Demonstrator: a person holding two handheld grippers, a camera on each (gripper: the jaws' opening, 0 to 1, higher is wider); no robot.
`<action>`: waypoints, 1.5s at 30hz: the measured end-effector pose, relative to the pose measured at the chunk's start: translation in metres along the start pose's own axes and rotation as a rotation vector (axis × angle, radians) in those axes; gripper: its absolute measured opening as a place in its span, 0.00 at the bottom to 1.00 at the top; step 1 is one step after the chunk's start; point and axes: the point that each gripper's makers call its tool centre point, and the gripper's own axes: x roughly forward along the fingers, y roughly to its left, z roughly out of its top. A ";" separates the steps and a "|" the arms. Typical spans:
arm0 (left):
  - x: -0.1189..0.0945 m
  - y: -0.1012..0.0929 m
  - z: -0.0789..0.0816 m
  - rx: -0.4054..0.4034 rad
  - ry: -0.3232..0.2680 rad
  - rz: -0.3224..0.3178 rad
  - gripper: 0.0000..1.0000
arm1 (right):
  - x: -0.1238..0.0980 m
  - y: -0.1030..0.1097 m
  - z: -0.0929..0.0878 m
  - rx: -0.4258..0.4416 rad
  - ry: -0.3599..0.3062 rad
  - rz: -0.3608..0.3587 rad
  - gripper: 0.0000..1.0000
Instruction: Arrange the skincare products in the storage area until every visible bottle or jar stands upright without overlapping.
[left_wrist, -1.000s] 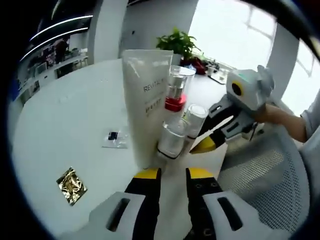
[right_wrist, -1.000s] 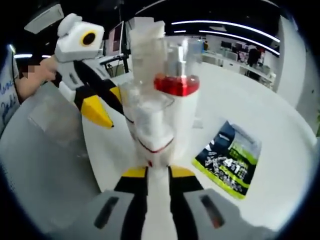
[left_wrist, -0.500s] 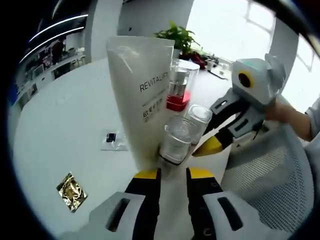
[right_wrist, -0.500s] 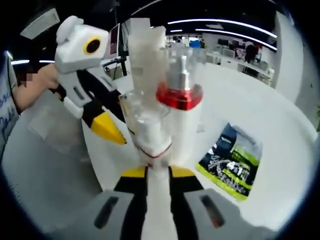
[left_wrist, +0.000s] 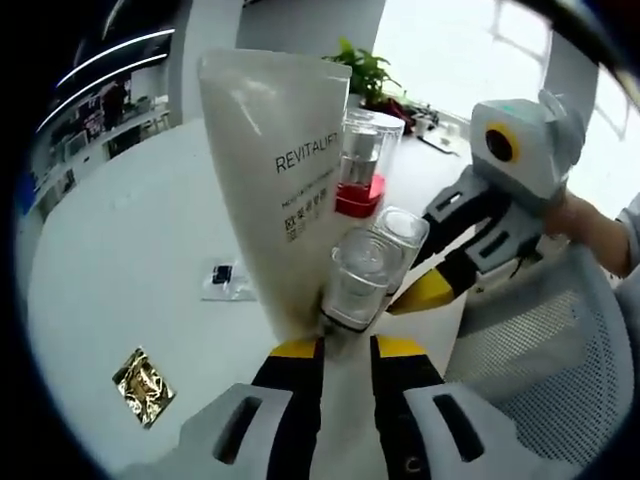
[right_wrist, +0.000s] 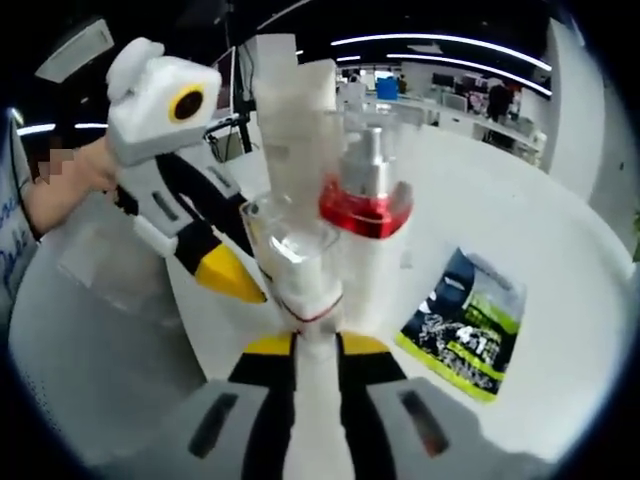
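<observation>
**Keep the cluster standing while both tools work close**

On the round white table (left_wrist: 120, 250), the left tool (left_wrist: 347, 347) has jaws nearly together at the white squeeze tube (left_wrist: 285, 190); the right tool (right_wrist: 303, 345) clamps a clear-capped small bottle (right_wrist: 300, 265). Move gently: the red-collared pump bottle (right_wrist: 368, 200) stands just beside.

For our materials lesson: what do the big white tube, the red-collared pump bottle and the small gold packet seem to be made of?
White tube: soft matte plastic, likely, with a flat crimped top. Pump bottle: clear glossy plastic or glass cap you can see through. Gold packet: crinkled metallic foil, glinting.
</observation>
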 end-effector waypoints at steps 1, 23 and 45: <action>0.000 0.000 0.000 0.001 0.000 0.000 0.14 | 0.000 0.000 0.000 0.002 0.000 0.000 0.15; 0.005 0.003 -0.003 0.009 0.011 0.020 0.13 | 0.000 -0.002 0.001 0.001 -0.003 -0.006 0.13; 0.005 0.003 -0.004 0.012 0.017 0.029 0.12 | -0.004 -0.002 0.002 -0.007 -0.015 -0.018 0.12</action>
